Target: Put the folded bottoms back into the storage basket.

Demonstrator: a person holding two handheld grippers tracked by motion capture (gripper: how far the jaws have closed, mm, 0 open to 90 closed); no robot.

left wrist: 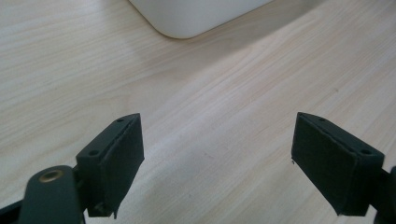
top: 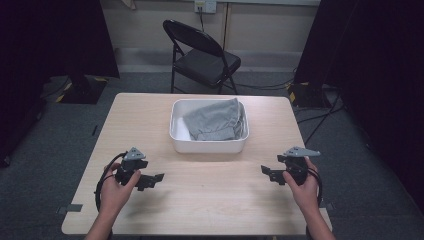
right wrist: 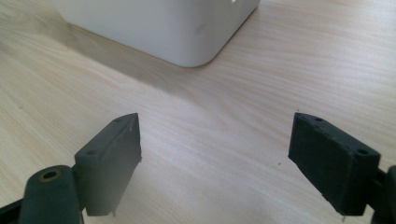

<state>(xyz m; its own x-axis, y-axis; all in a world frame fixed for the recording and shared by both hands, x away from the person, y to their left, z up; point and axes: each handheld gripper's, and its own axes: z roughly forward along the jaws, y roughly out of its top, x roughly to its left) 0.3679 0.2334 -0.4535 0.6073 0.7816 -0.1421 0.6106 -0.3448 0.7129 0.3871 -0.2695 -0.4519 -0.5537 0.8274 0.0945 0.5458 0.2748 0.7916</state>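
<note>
Crosswise, grey cloth [top: 216,120], white bin [top: 208,146]

My jaws were black, the tub [top: 209,142] white, the cloth [top: 215,120] in it grey, the table [top: 210,200] pale wood grain.

The high view looks forward and down from above the person's side, far enough back to take in the whole tabletop [top: 210,200], the white tub [top: 209,145] and a chair [top: 202,57] behind. Each gripper view sits low and very close to the wood, looking out between its own two black fingers [left wrist: 114,161] toward the tub. All three views share the tub's near wall [right wrist: 168,32] and the bare wood before it.
</note>
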